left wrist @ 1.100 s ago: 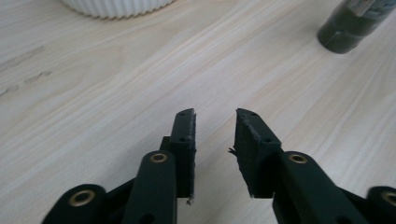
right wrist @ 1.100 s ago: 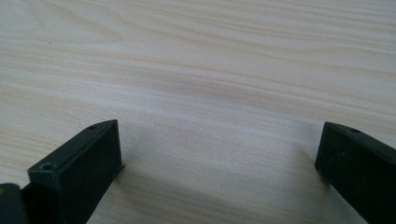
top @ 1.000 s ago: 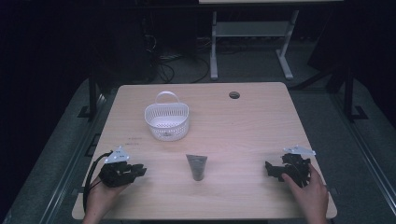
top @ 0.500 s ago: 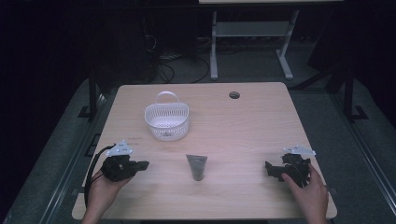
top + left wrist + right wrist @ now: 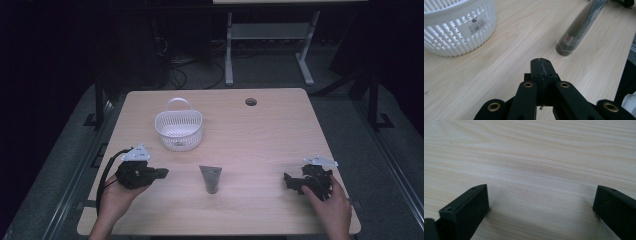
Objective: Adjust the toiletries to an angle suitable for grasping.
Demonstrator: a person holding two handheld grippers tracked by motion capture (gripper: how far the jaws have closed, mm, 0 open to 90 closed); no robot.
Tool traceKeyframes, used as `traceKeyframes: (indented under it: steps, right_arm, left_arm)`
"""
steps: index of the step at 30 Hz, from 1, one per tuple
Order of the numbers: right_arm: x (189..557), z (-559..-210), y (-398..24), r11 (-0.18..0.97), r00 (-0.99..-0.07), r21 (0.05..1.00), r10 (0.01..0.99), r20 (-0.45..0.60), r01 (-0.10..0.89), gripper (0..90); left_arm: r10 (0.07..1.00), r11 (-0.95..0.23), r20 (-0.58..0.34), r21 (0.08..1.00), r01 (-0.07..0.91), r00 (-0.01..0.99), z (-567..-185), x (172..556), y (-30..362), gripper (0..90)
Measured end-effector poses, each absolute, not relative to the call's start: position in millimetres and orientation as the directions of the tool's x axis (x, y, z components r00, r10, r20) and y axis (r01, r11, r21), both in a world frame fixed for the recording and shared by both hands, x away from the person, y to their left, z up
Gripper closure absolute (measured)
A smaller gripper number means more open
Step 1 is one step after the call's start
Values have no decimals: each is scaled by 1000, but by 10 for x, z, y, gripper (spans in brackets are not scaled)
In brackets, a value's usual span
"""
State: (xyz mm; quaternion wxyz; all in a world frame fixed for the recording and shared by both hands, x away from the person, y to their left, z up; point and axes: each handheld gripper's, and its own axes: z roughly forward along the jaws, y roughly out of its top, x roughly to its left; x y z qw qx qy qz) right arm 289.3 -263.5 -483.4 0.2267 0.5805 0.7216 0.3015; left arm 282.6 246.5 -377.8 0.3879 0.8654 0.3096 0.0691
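A dark grey squeeze tube [image 5: 211, 179] lies flat near the table's front middle, its cap end toward the front. In the left gripper view the tube [image 5: 577, 27] lies ahead to the right, apart from the jaws. My left gripper [image 5: 161, 173] is held just above the table left of the tube, pointing right. Its jaws [image 5: 541, 62] are shut with nothing between them. My right gripper [image 5: 289, 180] rests at the front right, pointing left. Its jaws [image 5: 541, 202] stand open over bare wood.
A white slotted basket [image 5: 178, 130] with a handle stands behind the left gripper, empty as far as I can see; its wall [image 5: 456, 27] is close ahead on the left. The wooden table [image 5: 260, 135] has a cable hole [image 5: 251, 102] at the back.
My left hand has lifted its gripper and carried it slightly away from the front edge. The right hand, the tube and the basket have not moved.
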Motion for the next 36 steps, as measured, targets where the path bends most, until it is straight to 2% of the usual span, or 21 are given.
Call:
traceKeyframes:
  steps: [36]
  right_arm:
    - [2893,-4835,-2635,144,-223,699,975,23,701,0]
  left_arm:
    - [437,-538,-112,763,359,892,-3443,2862,1781,898]
